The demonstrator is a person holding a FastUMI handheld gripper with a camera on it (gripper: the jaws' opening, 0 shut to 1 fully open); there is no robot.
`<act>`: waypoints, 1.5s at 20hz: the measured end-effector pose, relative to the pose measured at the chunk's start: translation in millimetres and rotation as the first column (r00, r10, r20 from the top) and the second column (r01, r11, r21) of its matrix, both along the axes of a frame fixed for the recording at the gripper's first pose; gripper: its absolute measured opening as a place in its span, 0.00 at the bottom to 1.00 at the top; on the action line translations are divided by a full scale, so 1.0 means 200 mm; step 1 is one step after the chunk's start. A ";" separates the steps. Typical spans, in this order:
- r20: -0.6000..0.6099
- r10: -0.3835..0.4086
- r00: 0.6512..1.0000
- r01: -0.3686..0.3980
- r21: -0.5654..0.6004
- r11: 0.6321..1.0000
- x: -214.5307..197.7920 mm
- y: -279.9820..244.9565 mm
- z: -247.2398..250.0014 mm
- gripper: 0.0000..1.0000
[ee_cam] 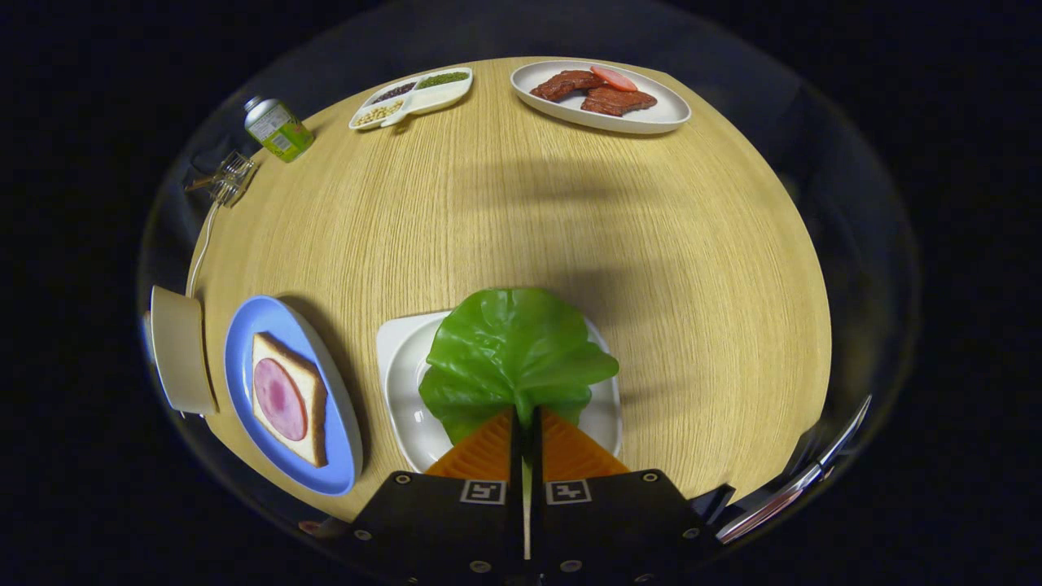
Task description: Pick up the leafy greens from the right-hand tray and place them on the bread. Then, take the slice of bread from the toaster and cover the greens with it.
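The gripper (526,419) is closing almost completely, its two fingers leaving only a thin slit, and both are pinching the stem end of the broad, glossy green lettuce leaf (513,350). The leaf is fanning out just ahead of the fingertips over the white square tray with a round well (399,366); whether it is lifting clear of the tray or resting on it cannot be told. It is looking light, thin and floppy, with a smooth, probably slippery surface, so the thick rib at the stem is judged the soundest place to hold, while the outer blade is likely to droop and swing when carried. A gentle pinch should be enough; a hard one could bruise or tear it if it is real. Just beside the tray, to the fingers' left, the slice of white bread topped with a round pink slice of ham (286,397) is lying on the oval blue plate (244,342), and a cream-coloured toaster (181,350) is standing beyond that. Laying the leaf flat will call for a low, slow release.
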State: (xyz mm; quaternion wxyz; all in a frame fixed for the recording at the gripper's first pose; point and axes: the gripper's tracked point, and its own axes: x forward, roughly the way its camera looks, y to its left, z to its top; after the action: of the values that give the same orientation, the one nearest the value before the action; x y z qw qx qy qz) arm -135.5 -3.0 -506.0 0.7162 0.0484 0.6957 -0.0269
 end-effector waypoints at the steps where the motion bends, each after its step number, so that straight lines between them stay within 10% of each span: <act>1: 0.019 -0.005 1.000 0.005 0.009 1.000 0.01 0.01 0.02 0.04; 30: 0.120 0.069 0.990 -0.109 0.362 0.926 0.08 0.86 0.45 0.05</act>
State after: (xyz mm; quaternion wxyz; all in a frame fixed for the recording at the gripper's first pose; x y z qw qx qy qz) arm -118.8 169.0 -415.5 0.7307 0.1512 0.6511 0.1387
